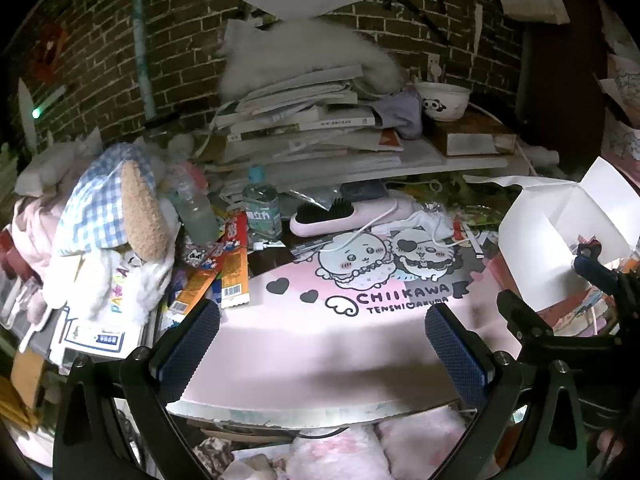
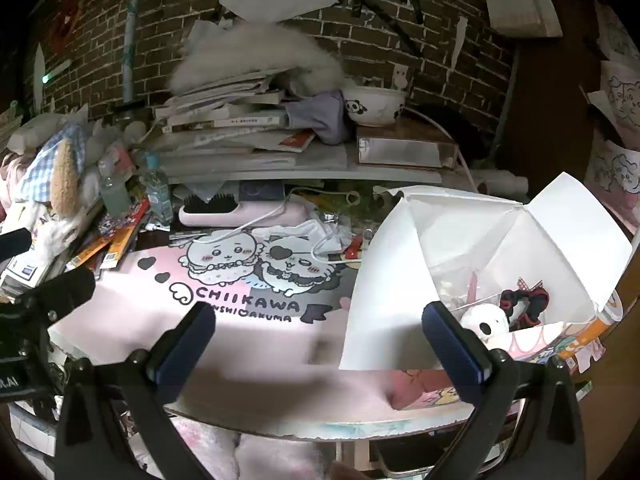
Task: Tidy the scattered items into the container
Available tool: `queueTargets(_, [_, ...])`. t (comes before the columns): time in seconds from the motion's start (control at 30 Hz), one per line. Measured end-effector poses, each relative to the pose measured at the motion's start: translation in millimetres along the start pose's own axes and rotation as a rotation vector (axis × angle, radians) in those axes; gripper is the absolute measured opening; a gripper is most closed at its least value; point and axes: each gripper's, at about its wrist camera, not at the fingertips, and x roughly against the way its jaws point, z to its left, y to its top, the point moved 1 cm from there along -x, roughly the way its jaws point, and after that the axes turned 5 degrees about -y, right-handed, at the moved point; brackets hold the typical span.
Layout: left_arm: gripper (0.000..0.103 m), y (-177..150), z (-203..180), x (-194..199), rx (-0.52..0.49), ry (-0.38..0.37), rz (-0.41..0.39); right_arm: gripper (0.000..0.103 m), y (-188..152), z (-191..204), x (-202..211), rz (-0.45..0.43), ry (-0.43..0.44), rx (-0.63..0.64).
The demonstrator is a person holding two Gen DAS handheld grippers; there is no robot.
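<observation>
Container: white folded-card box, flaps open point(image 2: 400, 280), at 3 o'clock on the pink printed desk mat point(image 2: 256, 344).
Already inside: small white plush toy point(image 2: 484, 320); red-and-black fabric scrunchie point(image 2: 524, 306).
Outstanding, by appearance: orange snack packets point(image 1: 232, 276) at 9 o'clock; pink hairbrush with black bristles point(image 1: 340, 216) at 12 o'clock.
Left gripper point(image 1: 320, 344): fingers apart, empty.
Right gripper point(image 2: 316, 344): fingers apart, empty.
Progress: partial.

Box point(image 2: 480, 240) contents partly hidden
</observation>
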Motion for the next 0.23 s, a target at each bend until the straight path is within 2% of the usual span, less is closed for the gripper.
queueTargets(0.23, [0.103,0.6,0.5,0.7,0.000,-0.003,-0.004,0.103,-0.5,1.0,0.8,0.001,0.007,0.000])
